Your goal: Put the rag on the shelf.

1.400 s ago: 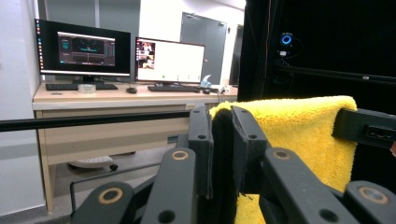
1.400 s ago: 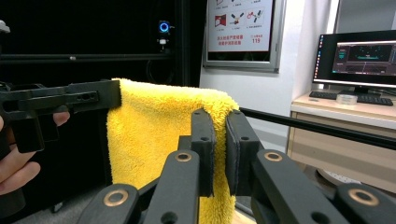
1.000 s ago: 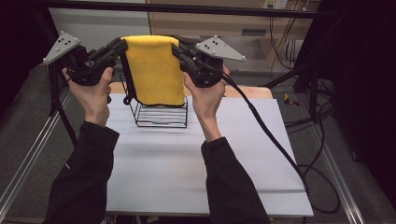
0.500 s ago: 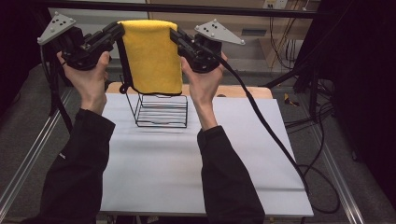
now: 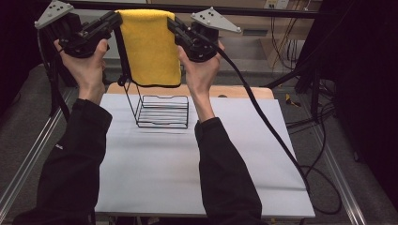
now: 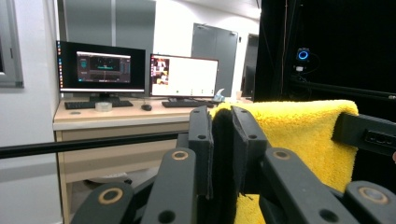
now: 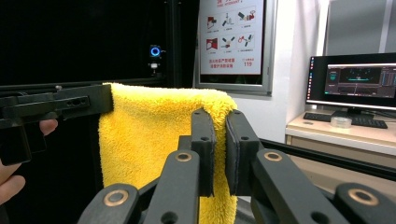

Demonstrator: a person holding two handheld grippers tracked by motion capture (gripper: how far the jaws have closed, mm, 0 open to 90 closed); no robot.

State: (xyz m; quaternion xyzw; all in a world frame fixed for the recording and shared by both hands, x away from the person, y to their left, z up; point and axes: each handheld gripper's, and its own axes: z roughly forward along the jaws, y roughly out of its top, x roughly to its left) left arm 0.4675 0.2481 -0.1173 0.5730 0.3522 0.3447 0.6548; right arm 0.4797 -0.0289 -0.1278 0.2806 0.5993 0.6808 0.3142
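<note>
I raised both tongs since earlier | left tongs (image 5: 114, 19) and right tongs (image 5: 172, 22) each grasping a top corner of the towel (image 5: 150, 47) | it hangs between them above the rack (image 5: 162, 111), draping left.

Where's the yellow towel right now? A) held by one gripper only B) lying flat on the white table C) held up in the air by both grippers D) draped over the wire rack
C: the yellow towel hangs above the wire rack, with the left gripper and right gripper each clamped on a top corner.
</note>
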